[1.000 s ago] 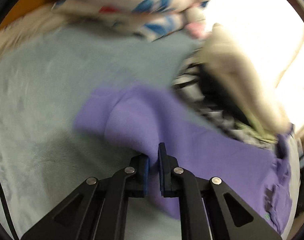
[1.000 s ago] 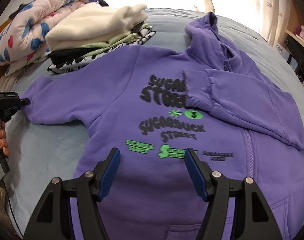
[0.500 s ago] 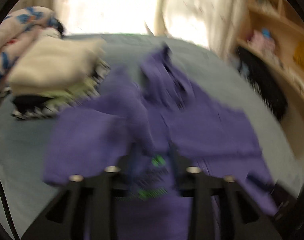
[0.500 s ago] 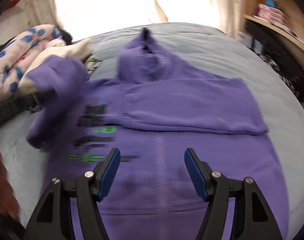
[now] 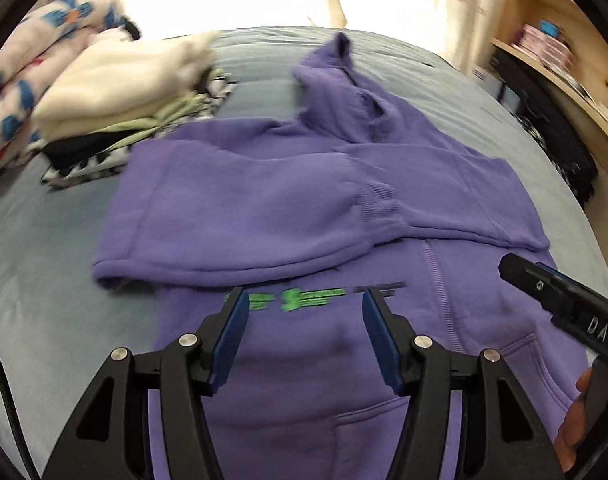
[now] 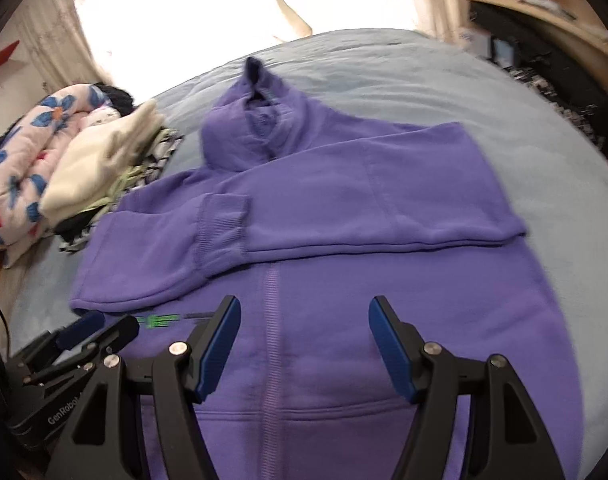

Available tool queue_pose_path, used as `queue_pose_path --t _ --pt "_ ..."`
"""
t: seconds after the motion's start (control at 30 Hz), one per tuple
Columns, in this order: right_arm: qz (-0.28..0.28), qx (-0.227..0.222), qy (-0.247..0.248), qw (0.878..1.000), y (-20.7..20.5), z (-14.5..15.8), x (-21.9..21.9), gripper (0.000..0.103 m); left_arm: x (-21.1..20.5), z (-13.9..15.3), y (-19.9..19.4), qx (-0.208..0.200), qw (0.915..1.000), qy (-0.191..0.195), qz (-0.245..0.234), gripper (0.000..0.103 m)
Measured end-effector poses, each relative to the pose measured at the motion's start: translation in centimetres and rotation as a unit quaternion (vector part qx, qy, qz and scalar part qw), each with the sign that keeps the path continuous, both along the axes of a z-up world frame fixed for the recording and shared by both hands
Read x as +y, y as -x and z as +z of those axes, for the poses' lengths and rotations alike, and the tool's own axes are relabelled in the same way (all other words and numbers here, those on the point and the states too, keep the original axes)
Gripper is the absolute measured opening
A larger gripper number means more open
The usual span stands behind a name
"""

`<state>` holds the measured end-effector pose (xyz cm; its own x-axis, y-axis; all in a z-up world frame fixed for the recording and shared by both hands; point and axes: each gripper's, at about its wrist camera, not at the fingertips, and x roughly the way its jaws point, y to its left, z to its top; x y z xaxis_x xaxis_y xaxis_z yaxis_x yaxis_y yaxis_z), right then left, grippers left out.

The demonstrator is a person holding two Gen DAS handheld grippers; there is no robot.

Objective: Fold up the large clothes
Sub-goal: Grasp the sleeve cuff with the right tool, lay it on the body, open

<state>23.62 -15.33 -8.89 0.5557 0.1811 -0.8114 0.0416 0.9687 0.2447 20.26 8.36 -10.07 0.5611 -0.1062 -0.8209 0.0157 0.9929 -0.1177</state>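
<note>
Nearest my left wrist cam, left gripper hangs over the lower front of the purple hoodie, jaws apart, nothing between them; they have just been opening. Right gripper likewise spread and empty, above the hoodie's centre seam near the pocket edge. I see each gripper in the other's view: right one at the right edge of the left cam with the person's fingers on its handle, left one at lower left of the right cam.

Hoodie lies flat on the blue-grey bed, front up. Both sleeves are folded across the chest, left sleeve cuff overlapping the right sleeve. Green print shows just below the sleeves. Hood points away from me.

Beyond, to the left: stack of folded clothes, cream on top, touching a floral quilt. Far right: wooden shelf. Bright curtained window at the back.
</note>
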Motion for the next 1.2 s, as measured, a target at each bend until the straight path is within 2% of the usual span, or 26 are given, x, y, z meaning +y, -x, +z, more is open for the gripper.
queue_pose_path --t 0.07,0.23,0.33,0.43,0.47,0.5,0.57,0.67,0.83,0.87,0.9,0.97,1.07,1.13,1.2 --pt "0.014 0.004 -0.027 1.0 -1.2 -0.3 0.4 0.067 1.9 0.0 0.5 0.0 0.9996 -0.001 0.029 0.058" --pt "0.024 0.048 -0.098 0.994 -5.2 -2.7 1.1 0.067 6.5 -1.6 1.3 0.021 0.9949 0.013 0.097 0.058" --pt "0.014 0.083 -0.135 0.987 -7.5 -5.0 1.6 0.067 8.5 -2.7 1.6 0.038 0.9913 0.022 0.124 0.058" --pt "0.004 0.099 -0.153 0.983 -8.9 -6.6 1.9 0.067 9.6 -3.2 1.6 0.046 0.9892 0.031 0.136 0.058" --pt "0.004 0.095 -0.152 0.984 -9.1 -6.6 2.1 0.063 9.9 -3.4 1.6 0.048 0.9887 0.033 0.138 0.058" --pt "0.012 0.098 -0.161 0.982 -9.3 -6.6 2.3 0.047 10.1 -3.6 1.6 0.049 0.9883 0.035 0.14 0.058" --pt "0.027 0.1 -0.185 0.977 -9.4 -6.6 2.6 0.028 10.1 -3.8 1.6 0.05 0.9879 0.037 0.142 0.058" --pt "0.033 0.09 -0.162 0.982 -9.5 -6.2 3.6 0.028 10.1 -4.3 1.5 0.054 0.9878 0.04 0.141 0.058" --pt "0.021 0.111 -0.154 0.982 -11.0 -8.1 4.2 0.027 9.7 -5.1 1.2 0.065 0.9876 0.043 0.136 0.058" --pt "0.024 0.106 -0.141 0.984 -11.0 -7.8 4.4 0.017 9.7 -5.2 1.2 0.067 0.9875 0.042 0.136 0.058" --pt "0.033 0.099 -0.132 0.986 -10.9 -7.2 4.8 0.012 9.7 -5.2 1.3 0.068 0.9875 0.042 0.136 0.058" --pt "0.049 0.069 -0.119 0.989 -10.4 -5.0 5.2 0.01 9.8 -5.1 1.3 0.066 0.9876 0.038 0.137 0.058" --pt "0.073 -0.024 -0.109 0.991 -9.1 1.2 5.0 0.01 9.9 -4.9 1.3 0.062 0.9874 0.036 0.141 0.058" --pt "0.064 -0.089 -0.088 0.99 -7.7 5.4 3.4 0.01 9.8 -4.8 1.2 0.059 0.9874 0.037 0.142 0.058" --pt "0.04 -0.124 -0.051 0.99 -6.7 7.3 1.1 0.01 9.5 -4.6 1.2 0.055 0.9882 0.037 0.138 0.058"
